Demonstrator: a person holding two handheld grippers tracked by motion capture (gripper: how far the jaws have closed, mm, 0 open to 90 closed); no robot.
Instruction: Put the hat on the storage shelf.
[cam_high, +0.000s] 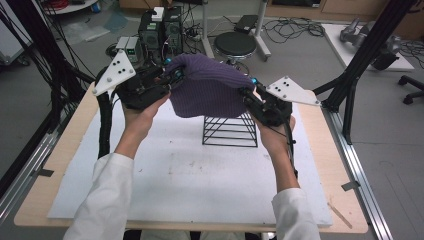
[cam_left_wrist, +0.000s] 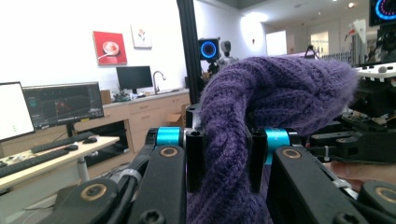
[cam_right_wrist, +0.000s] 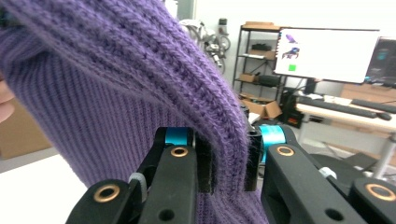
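A purple knitted hat hangs stretched between my two grippers, held up above the table. My left gripper is shut on the hat's left edge; in the left gripper view the knit is pinched between its pads. My right gripper is shut on the hat's right edge, the ribbed brim clamped between its jaws. A black wire rack stands on the white mat just below and behind the hat, partly hidden by it.
The white mat covers a wooden table. Black frame posts rise at both sides. A round stool and computer boxes stand on the floor beyond the table.
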